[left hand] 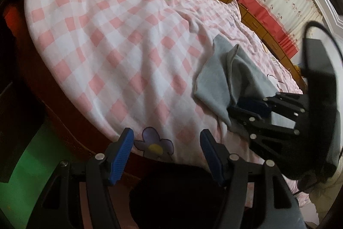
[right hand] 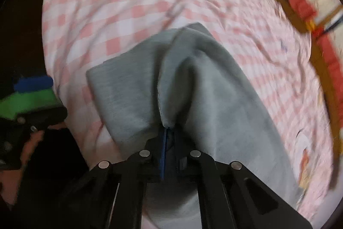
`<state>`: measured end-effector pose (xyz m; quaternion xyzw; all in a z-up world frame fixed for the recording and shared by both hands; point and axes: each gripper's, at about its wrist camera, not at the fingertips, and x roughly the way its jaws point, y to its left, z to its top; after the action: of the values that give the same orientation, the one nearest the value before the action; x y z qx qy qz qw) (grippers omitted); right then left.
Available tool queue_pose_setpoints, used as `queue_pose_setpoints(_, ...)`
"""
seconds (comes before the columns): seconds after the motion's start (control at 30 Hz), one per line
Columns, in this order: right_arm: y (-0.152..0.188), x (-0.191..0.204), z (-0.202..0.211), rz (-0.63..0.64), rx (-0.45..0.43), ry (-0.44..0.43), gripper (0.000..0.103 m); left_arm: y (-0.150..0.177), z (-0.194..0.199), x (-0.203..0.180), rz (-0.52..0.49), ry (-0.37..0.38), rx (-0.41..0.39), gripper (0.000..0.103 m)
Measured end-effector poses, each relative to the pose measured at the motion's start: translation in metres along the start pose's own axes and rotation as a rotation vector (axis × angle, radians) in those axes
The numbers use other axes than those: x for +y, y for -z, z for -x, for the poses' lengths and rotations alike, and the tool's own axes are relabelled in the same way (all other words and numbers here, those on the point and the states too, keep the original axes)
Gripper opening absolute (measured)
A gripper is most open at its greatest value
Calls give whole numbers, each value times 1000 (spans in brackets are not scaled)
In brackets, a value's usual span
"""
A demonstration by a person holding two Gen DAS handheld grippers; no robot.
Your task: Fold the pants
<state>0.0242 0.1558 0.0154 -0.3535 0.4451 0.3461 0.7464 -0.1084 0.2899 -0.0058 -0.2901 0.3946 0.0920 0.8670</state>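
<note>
Grey pants [right hand: 193, 89] seemingly pinched, right tongs [right hand: 169, 143]

pants [right hand: 193, 87] lie on the bed [left hand: 103, 53], right of the left gripper [left hand: 165, 153], dresser [left hand: 257, 20] behind.

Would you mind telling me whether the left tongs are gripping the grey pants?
No, the left tongs stand open over the checked bedsheet, holding nothing, while the grey pants lie off to their right.
</note>
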Motion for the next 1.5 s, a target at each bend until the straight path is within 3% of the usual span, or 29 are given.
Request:
queue_pose_setpoints(0.03,-2,-4,3,-38,1,-40,6,0,1,0,4,6,-2,67)
queue_pose_setpoints(0.2,-22,-37,25,-308,-76,-473,6,2,0,1,3,13,-2,67)
queue_pose_setpoints(0.27,-30,-39,24,-374,-93,-568,6,3,1,1,4,12,-8,67)
queue_pose_setpoints(0.37,-37,-36,14,-404,-90,-576,6,4,3,3,12,13,-13,67)
queue_pose_setpoints(0.57,-43,-25,-25,-427,2,-566,11,6,6,7,23,10,-22,67)
queue_pose_setpoints(0.7,-39,-33,-12,-453,-42,-635,11,6,5,7,25,11,-15,67)
queue_pose_setpoints(0.8,-25,-47,23,-404,-151,-556,13,6,7,3,6,18,-13,67)
queue_pose_setpoints(0.87,-4,-60,44,-373,-205,-457,24,4,10,-2,-17,49,-8,67)
queue_pose_setpoints(1.13,100,-133,73,-463,-205,-100,27,-10,24,-41,-93,79,-42,69)
queue_pose_setpoints(1.3,152,-194,78,-622,-207,-14,27,-19,11,-83,-187,85,-36,76)
queue_pose_setpoints(1.37,169,-222,71,-693,-201,31,27,-26,-4,-105,-230,84,4,76)
queue_pose_setpoints(1.5,182,-261,48,-776,-183,98,27,-38,-29,-138,-276,105,42,76)
